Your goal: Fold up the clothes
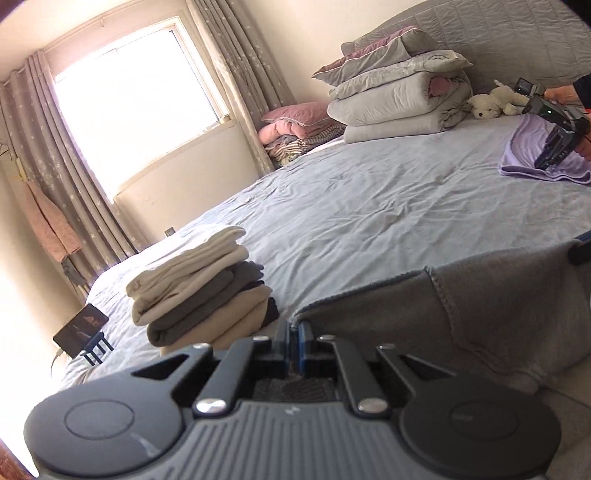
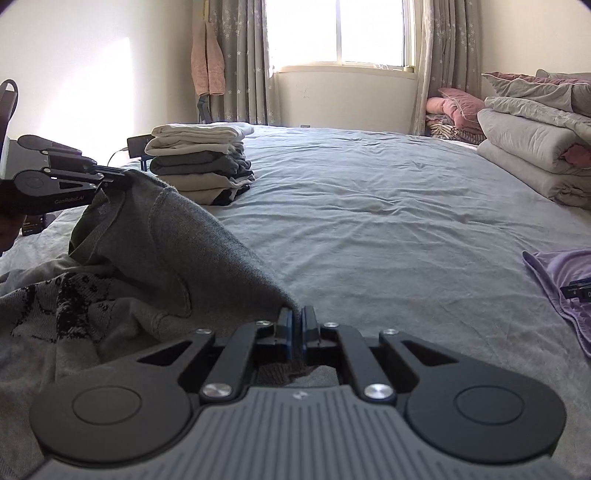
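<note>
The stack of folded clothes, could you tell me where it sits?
In the right wrist view, the stack of folded clothes sits left of centre on the bed, beyond the raised grey sweater.

The left black two-finger tongs [image 1: 294,328] are clamped tight on a raised edge of the grey knitted sweater [image 1: 498,306]. The right black two-finger tongs [image 2: 295,317] pinch another edge of it, both pointing slightly downward.

Plush toy [image 1: 491,100], folded quilts [image 1: 399,107], curtained window [image 2: 338,33], perhaps a tablet [image 1: 81,328]
</note>
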`<state>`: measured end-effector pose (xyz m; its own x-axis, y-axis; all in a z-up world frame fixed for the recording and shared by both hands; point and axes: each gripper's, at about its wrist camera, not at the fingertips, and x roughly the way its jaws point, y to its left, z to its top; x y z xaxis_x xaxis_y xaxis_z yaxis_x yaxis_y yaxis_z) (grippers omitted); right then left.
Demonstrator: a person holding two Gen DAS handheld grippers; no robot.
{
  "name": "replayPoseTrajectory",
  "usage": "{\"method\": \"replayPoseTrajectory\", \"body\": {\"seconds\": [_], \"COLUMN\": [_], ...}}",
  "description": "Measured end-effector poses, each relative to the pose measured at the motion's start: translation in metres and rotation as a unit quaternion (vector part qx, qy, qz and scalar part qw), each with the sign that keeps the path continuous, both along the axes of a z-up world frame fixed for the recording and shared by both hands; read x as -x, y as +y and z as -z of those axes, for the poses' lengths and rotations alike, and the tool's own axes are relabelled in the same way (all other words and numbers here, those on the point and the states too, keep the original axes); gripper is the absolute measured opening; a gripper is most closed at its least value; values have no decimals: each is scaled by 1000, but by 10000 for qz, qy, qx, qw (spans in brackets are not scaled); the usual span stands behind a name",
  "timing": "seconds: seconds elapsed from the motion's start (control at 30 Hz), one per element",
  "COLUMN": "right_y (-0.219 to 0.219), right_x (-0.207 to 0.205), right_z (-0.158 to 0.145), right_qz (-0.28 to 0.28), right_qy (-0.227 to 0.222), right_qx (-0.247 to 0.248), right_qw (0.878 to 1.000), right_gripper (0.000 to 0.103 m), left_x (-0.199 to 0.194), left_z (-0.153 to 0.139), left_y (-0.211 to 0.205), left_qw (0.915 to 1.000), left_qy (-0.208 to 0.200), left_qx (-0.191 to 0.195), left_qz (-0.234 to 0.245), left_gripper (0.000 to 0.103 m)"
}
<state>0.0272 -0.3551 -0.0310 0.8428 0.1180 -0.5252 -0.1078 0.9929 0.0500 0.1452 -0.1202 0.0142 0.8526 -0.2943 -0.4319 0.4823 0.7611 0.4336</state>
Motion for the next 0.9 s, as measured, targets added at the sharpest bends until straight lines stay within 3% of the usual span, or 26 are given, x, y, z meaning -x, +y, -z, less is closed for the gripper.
{"method": "replayPoseTrajectory", "body": {"seconds": [0.23, 0.4, 0.7, 0.9], "right_y": [-24, -34, -59, -68], "right_x": [-68, -92, -94, -104], "right_z": [20, 33, 28, 32], "right_qz": [277, 412, 778, 934], "right_qy": [451, 657, 483, 606], "right_qx": [-313, -67, 120, 175], "right_qw": [9981, 9970, 9957, 9936], "right_gripper": [3, 2, 2, 2], "left_x": [-71, -97, -111, -127], "left_z": [48, 80, 75, 93], "left_y": [-45, -62, -104, -125], "left_qw": [9977, 9961, 9976, 9970], "left_qy": [53, 258, 48, 325], "left_qx": [-111, 21, 81, -136], "left_qz": [-671, -844, -679, -689], "left_gripper": [4, 4, 3, 4]}}
